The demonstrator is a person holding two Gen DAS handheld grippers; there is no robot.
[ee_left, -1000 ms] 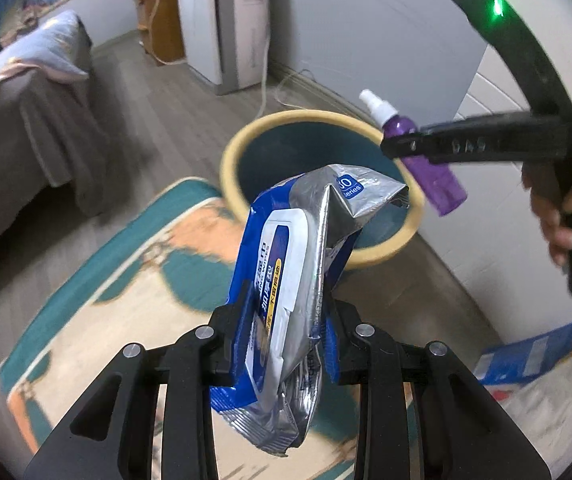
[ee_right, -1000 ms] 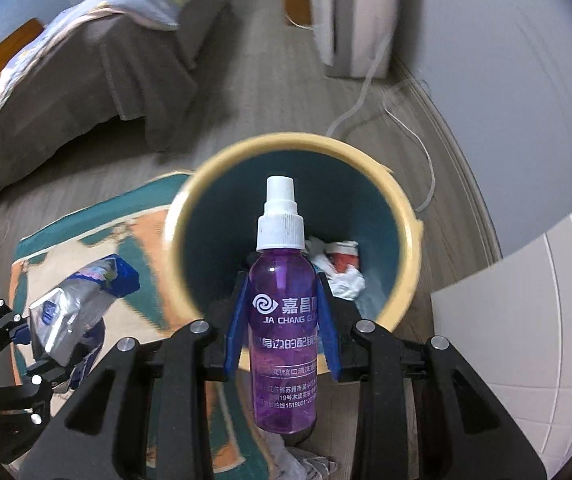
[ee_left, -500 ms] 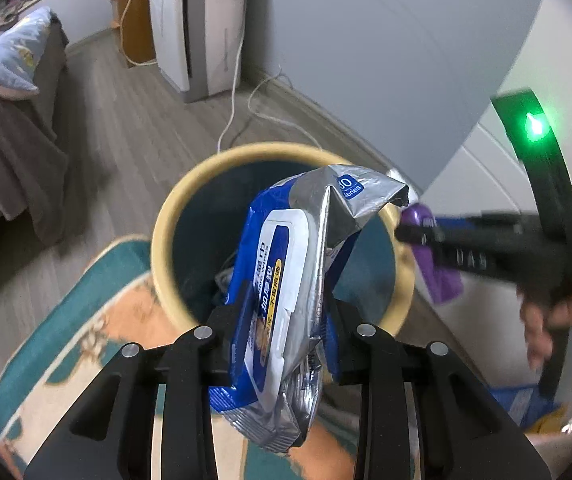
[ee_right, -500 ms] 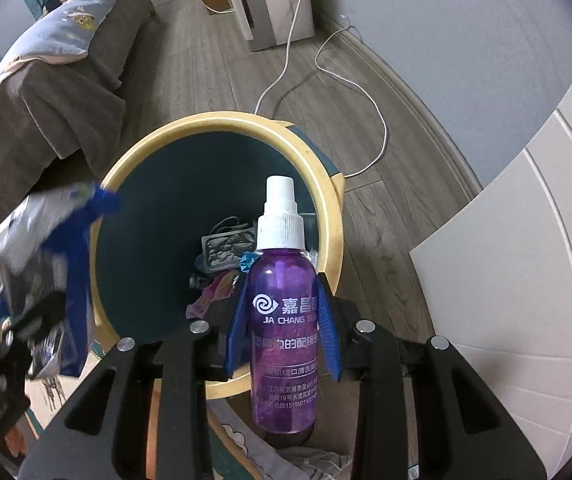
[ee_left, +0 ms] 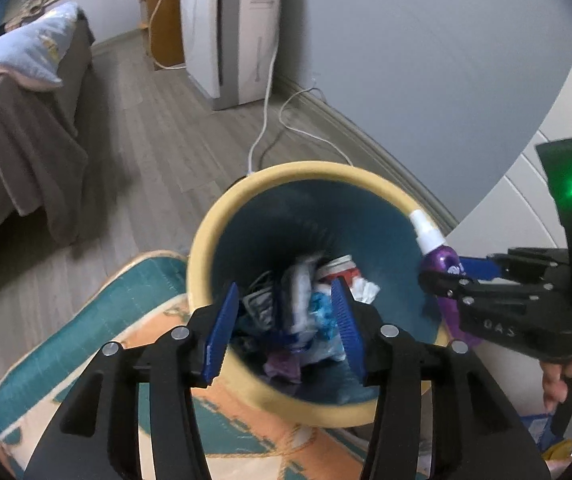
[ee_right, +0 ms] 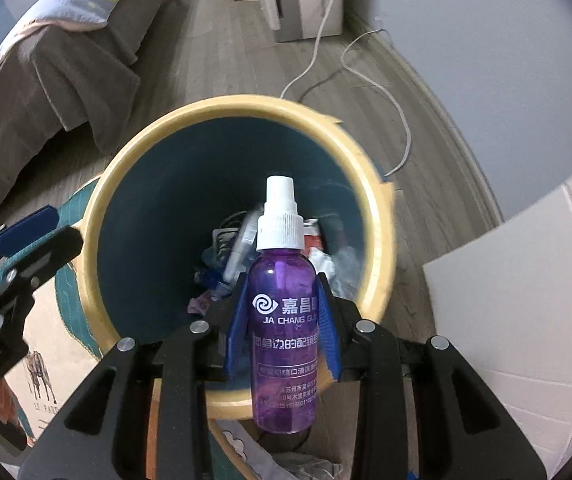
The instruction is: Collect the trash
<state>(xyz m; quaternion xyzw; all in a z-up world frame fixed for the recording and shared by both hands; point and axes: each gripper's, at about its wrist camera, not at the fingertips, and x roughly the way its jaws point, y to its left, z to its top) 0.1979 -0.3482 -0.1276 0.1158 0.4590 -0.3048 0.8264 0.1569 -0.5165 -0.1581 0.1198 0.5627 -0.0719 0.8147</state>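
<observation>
A yellow-rimmed, teal-lined trash bin (ee_left: pixel 221 216) stands on the floor below both grippers. My left gripper (ee_left: pixel 286 320) hovers over its near rim, jaws opening with nothing pressed between the blue pads. The blue-and-silver wipes pack (ee_left: pixel 298 296) is blurred inside the bin, on top of other trash. My right gripper (ee_right: pixel 283 320) is shut on a purple spray bottle (ee_right: pixel 281 304) with a white nozzle, held over the bin (ee_right: pixel 97 208). The left wrist view shows that bottle (ee_left: pixel 440 258) at the bin's right rim. The left gripper (ee_right: pixel 33 240) appears at the left edge of the right wrist view.
A teal and orange rug (ee_left: pixel 85 360) lies beside the bin. A bed with a grey blanket (ee_left: pixel 25 140) is at the left. A white appliance (ee_left: pixel 237 32) and its cable (ee_left: pixel 269 120) stand by the wall behind. A white cabinet (ee_right: pixel 526 300) is on the right.
The left gripper moved over the bin and opened, and the wipes pack dropped out of it into the bin. The right gripper sank toward the bin with the bottle.
</observation>
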